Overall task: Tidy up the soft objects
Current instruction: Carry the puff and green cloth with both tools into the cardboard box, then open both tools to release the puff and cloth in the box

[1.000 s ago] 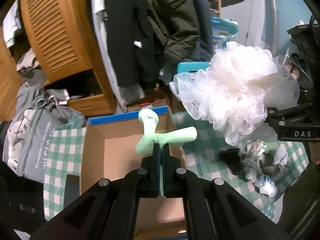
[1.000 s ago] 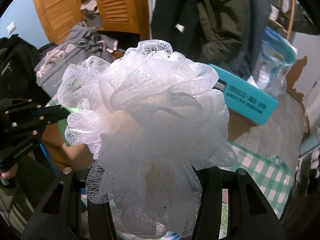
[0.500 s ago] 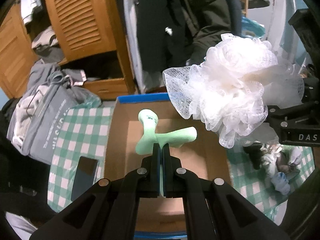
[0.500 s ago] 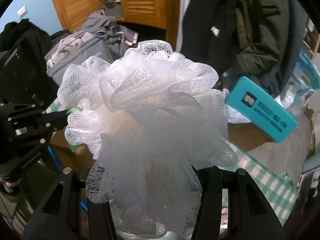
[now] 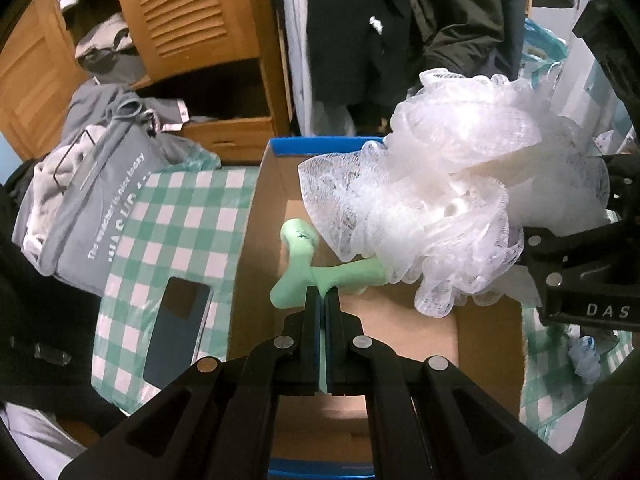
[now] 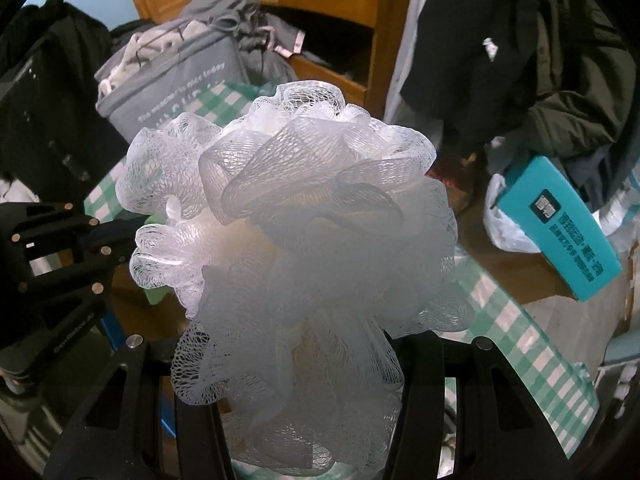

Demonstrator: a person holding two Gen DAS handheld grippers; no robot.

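**Two soft things poised over the box**

While both claws hang above the cardboard box (image 5: 256,240), the step in hand looks like the drop-off. Nearest the left camera, the left gripper (image 5: 322,300) is clenched tight on a thin part of the green foam toy (image 5: 298,268), which juts out over the box's bare floor. Just beyond and to its right, the right gripper (image 6: 292,364) grasps the white mesh bath pouf (image 5: 452,200) (its frills spill well past both fingers), overlapping one arm of the toy in view. Farther off lie the checked cloth (image 5: 180,220), a dark phone (image 5: 178,320) and a grey bag (image 5: 92,200). Next, I judge, each claw must lower inside the walls and release.
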